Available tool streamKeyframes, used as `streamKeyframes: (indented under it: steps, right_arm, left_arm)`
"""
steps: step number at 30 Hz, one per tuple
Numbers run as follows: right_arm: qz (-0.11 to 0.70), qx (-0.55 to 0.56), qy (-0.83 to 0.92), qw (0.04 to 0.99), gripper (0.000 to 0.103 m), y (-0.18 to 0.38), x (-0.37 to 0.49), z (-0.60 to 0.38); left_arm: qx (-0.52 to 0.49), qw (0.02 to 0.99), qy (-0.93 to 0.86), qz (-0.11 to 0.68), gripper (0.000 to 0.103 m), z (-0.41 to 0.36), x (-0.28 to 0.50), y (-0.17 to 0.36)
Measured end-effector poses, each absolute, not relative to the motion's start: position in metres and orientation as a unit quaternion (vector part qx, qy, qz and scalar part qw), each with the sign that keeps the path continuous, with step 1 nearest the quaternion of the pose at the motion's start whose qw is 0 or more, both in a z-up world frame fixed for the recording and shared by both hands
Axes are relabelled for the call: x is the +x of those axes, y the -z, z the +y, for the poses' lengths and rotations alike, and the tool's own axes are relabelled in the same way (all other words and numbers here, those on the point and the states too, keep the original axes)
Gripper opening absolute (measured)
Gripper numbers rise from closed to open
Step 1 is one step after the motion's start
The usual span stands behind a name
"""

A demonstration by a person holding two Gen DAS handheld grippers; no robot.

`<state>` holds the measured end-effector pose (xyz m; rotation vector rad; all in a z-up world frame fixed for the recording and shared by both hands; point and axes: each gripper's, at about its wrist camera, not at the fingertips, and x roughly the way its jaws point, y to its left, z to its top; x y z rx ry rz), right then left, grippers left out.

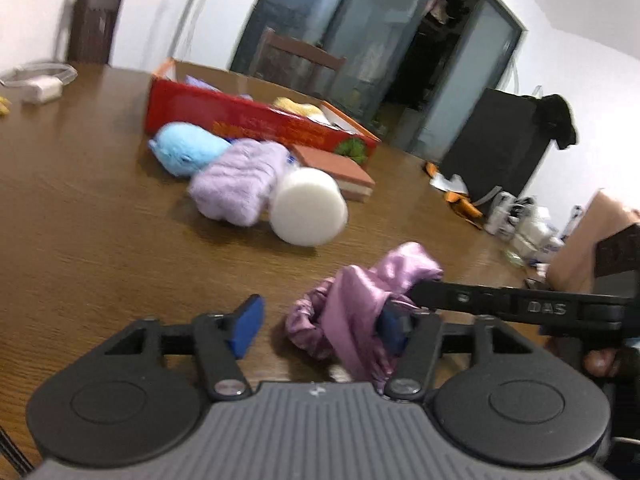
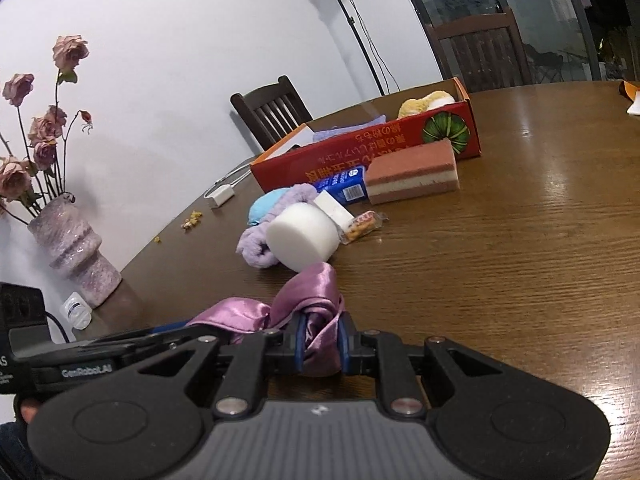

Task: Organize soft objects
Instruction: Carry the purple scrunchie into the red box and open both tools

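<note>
A pink satin cloth with a scrunchie-like ruffle (image 1: 352, 312) lies on the brown table, also in the right wrist view (image 2: 304, 304). My right gripper (image 2: 320, 344) is shut on the cloth; it enters the left wrist view from the right (image 1: 436, 294). My left gripper (image 1: 320, 324) is open, its right finger (image 1: 394, 330) under the cloth's edge. Beyond lie a white foam cylinder (image 1: 308, 212), a lilac fluffy cloth (image 1: 240, 180), a blue plush (image 1: 188, 148) and a red-brown layered sponge (image 2: 412, 176). The red box (image 1: 256, 120) holds a yellow soft item (image 2: 420, 106) and a purple cloth (image 2: 348, 130).
A blue packet (image 2: 344, 184), a white block (image 2: 334, 208) and a snack wrapper (image 2: 360, 226) lie by the sponge. A vase of dried roses (image 2: 74, 248) stands at the table's left edge. A white charger (image 1: 42, 88) lies far left. Chairs stand behind the table.
</note>
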<state>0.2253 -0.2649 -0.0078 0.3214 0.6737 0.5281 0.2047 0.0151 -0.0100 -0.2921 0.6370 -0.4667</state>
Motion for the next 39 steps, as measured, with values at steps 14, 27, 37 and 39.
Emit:
streamKeyframes:
  steps: [14,27,37,39]
  right_arm:
    - [0.273,0.164,-0.270,0.909,0.014,-0.035,0.265,-0.274]
    - [0.266,0.172,-0.218,0.923,0.014,-0.072,0.481,-0.295]
    - [0.303,0.085,-0.132,0.940,0.021,-0.035,0.512,-0.283]
    - [0.292,0.071,-0.125,0.946,0.021,-0.039,0.509,-0.283]
  left_arm:
    - [-0.175,0.909,0.287,0.246,0.008,0.016,0.258,-0.030]
    - [-0.151,0.902,0.291,0.281,0.007,-0.030,0.503,-0.064]
    - [-0.105,0.903,0.252,0.333,0.041,-0.047,0.541,-0.030]
    - [-0.098,0.906,0.250,0.328,0.042,-0.042,0.538,-0.033]
